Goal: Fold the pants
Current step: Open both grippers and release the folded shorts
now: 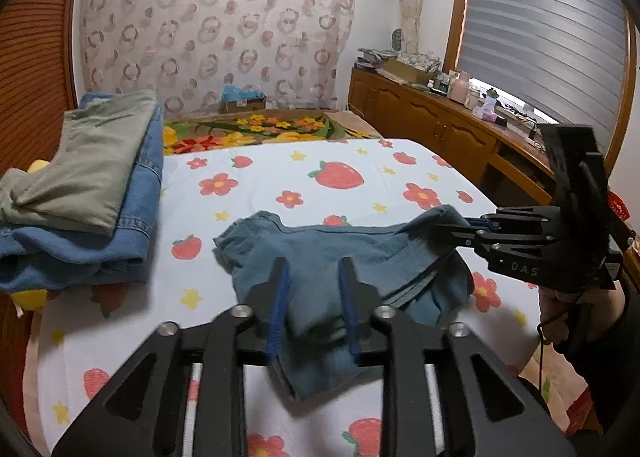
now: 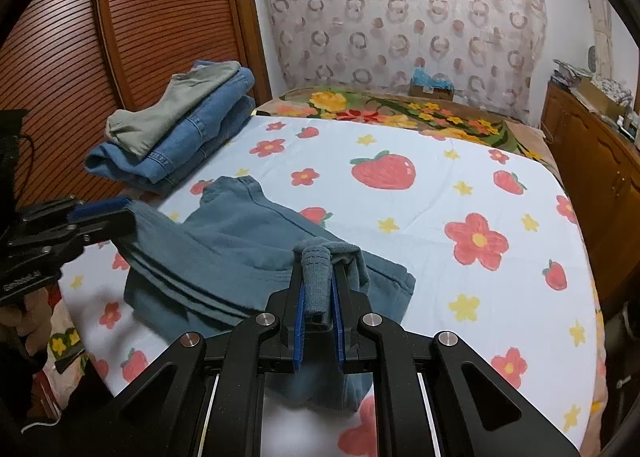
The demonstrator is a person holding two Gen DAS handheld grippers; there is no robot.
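Teal-blue pants (image 1: 340,253) lie bunched in folded layers on the strawberry-print sheet (image 1: 340,161). In the left wrist view my left gripper (image 1: 313,263) stands over their near edge. Its blue pads are apart, and loose cloth hangs between them without being pinched. My right gripper (image 2: 318,277) is shut on a rolled edge of the pants (image 2: 224,241), which bulges up between its fingers. From the left wrist view that right gripper (image 1: 452,229) bites the pants' right end, with a hand on its grip. In the right wrist view my left gripper (image 2: 116,213) is at the pants' left edge.
A stack of folded jeans and a khaki garment (image 1: 92,185) (image 2: 180,129) sits at the bed's left side beside a slatted wooden door (image 2: 140,17). A floral blanket (image 1: 260,129) covers the far end. A wooden cabinet (image 1: 440,117) with clutter runs along the right.
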